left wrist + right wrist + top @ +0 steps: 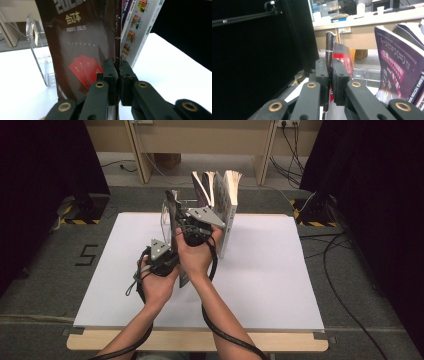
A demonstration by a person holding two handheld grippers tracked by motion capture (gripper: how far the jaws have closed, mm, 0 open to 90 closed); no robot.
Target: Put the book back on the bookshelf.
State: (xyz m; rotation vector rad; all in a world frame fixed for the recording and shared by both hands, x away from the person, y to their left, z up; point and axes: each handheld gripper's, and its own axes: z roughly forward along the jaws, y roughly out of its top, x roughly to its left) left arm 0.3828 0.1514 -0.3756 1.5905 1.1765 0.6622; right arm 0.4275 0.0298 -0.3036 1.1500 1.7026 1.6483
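Jaws of left gripper point(118, 75) pinched tight on spine edge of dark brown book point(82, 47), pads flat on both covers. Right gripper point(329, 75) clamps same book higher along its edge, thin spine sandwiched between pads. Book stands upright over white table point(260, 280), both hands close together. Clear acrylic stand point(37, 50) just behind book; purple magazines point(397, 67) upright beside it.

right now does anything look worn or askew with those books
Yes. The dark brown book that both tongs pinch has a scuffed spine with white cracks in the cover. Behind it, the purple magazine leans with its cover bowed, and the books on the clear stand fan open at the top.
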